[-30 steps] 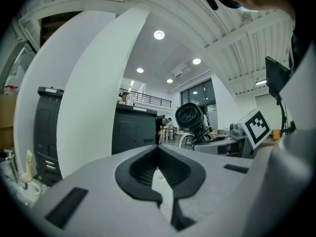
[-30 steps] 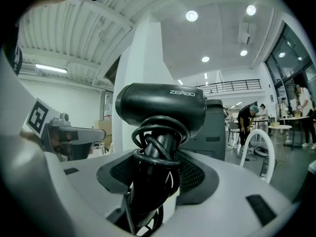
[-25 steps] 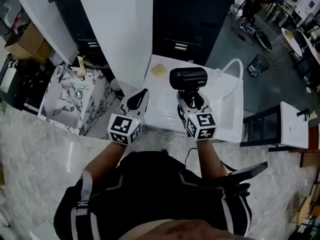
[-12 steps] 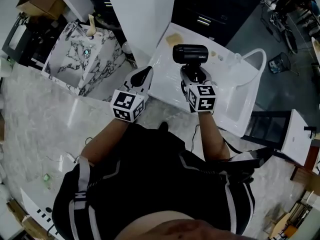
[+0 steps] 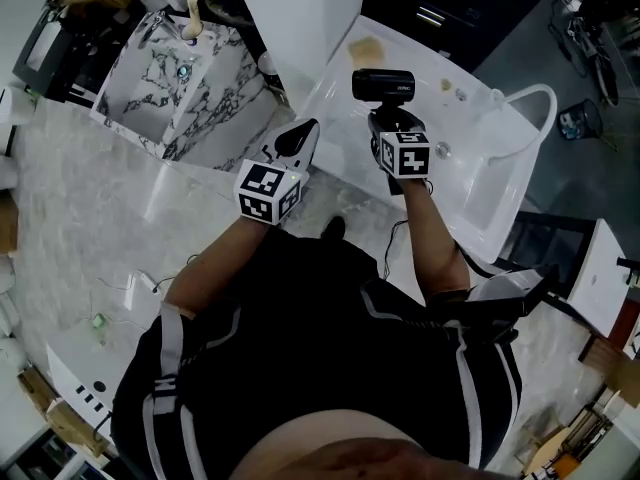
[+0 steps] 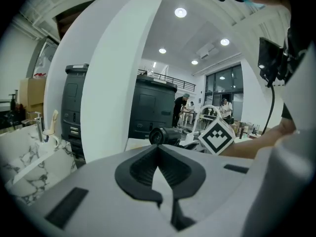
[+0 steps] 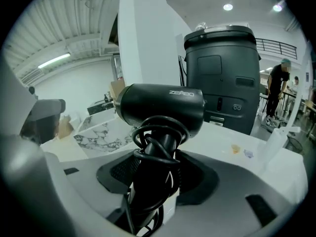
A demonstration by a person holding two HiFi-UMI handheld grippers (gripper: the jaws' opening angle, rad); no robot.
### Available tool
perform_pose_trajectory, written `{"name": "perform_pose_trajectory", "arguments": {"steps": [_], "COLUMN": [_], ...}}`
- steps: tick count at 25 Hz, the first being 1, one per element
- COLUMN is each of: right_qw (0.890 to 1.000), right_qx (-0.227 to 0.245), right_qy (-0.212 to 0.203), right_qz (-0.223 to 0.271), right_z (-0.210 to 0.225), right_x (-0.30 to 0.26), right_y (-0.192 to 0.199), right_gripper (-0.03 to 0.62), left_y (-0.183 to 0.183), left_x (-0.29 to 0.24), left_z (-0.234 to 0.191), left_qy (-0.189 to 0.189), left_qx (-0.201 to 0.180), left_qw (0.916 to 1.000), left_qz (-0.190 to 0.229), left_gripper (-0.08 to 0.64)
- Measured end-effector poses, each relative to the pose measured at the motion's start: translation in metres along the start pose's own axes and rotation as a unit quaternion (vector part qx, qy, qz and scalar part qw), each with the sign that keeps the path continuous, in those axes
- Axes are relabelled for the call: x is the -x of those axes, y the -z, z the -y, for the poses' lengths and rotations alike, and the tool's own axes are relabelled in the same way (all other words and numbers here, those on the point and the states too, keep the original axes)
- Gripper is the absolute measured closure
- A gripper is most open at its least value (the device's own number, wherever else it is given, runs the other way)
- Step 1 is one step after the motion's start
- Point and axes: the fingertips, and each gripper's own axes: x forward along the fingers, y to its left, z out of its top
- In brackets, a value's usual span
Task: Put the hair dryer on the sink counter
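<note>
Firmly, right gripper (image 5: 387, 118) jaws clamp the hair dryer (image 5: 382, 85) handle; left gripper (image 5: 303, 131) jaws together.

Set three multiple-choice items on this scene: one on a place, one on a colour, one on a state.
1. Where is the hair dryer?
A. Lying in the marble basin
B. In the right gripper, over the white sink counter
C. On the floor

2. What colour is the hair dryer's body?
A. White
B. Red
C. Black

3. How do the left gripper's jaws stand?
A. Together, with nothing between them
B. Clamped on the hair dryer's handle
C. Wide apart around a cup

Answers:
1. B: the right gripper view shows its jaws on the handle, and the head view shows the dryer over the white counter.
2. C: the barrel is black in every view.
3. A: the left gripper view shows its pads meeting with nothing between them.
</note>
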Motion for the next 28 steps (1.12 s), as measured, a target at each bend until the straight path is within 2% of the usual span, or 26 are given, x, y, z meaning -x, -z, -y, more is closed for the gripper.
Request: {"name": "perform_pose_trajectory", "arguments": {"steps": [12, 18, 28], "right_qw": [0.994, 0.988, 0.976], "right_qx": [-0.048, -0.054, -0.092], "right_qy": [0.004, 0.012, 0.010], "right_qz": [-0.099, -0.145, -0.199], "right_z": [0.015, 0.022, 0.030], "right_x": [-0.052, -0.067, -0.094], "right_y": [0.039, 0.060, 0.085], "right_gripper": [0.354, 0.354, 0.354], "left_y": [0.011, 0.004, 0.002], "left_x": [0.003, 0.003, 0.007], "left_z": [0.002, 0.008, 0.011], "left_qy": [0.002, 0.011, 0.020], "left_qx": [-0.012, -0.020, -0.042], "left_qw": [0.9999, 0.9997, 0.9988], "left_qz": [-0.003, 0.003, -0.012], "left_gripper": [0.555, 0.555, 0.555]}}
